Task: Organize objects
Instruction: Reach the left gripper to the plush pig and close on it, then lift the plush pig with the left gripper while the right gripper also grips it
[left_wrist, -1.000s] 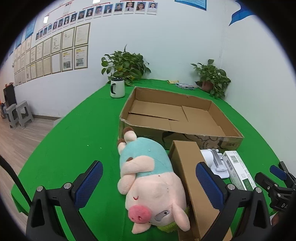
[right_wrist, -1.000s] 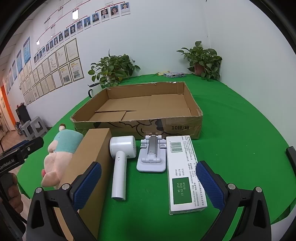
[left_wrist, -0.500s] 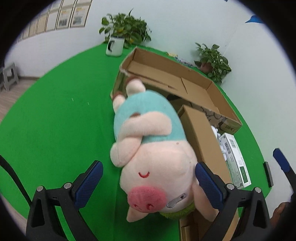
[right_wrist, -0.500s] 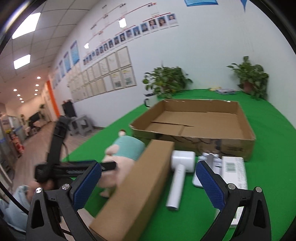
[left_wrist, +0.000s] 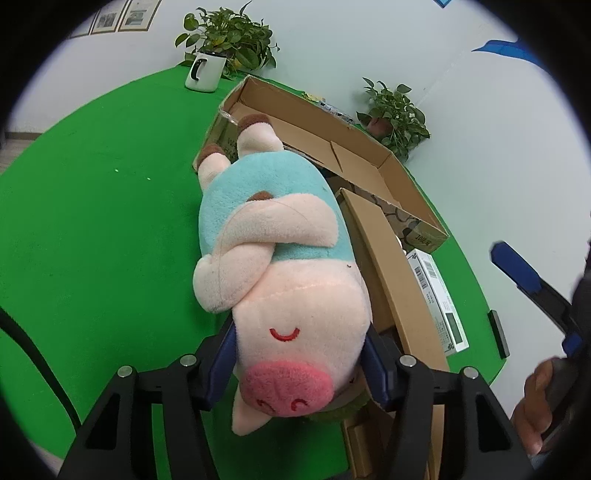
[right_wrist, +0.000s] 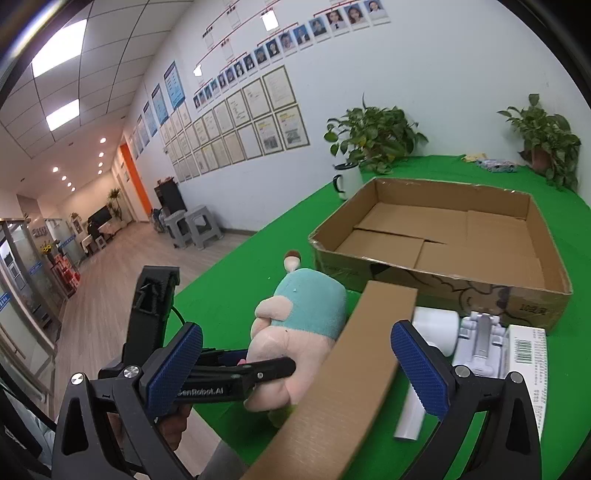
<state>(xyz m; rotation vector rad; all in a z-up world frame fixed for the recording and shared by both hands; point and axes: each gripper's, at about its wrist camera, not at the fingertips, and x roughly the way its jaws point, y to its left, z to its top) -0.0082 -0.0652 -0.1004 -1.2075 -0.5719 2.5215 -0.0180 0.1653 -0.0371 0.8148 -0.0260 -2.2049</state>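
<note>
Soft plush, matt cardboard, felt-like green cloth.
The pig plush toy (left_wrist: 284, 295) is fuzzy fabric with stitched features; the open cardboard tray (right_wrist: 443, 236) and closed brown carton (right_wrist: 354, 369) are dull paperboard; gripper pads (right_wrist: 419, 373) are ribbed blue rubber on black plastic; the mug (left_wrist: 205, 70) is glossy.

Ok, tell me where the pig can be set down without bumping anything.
The open cardboard tray has a bare floor from wall to wall. The green cloth left of the plush pig, toward the white mug, is bare too. Crowded: the strip before the tray, packed with the long brown box, white handheld device, grey stand and white carton.
</note>
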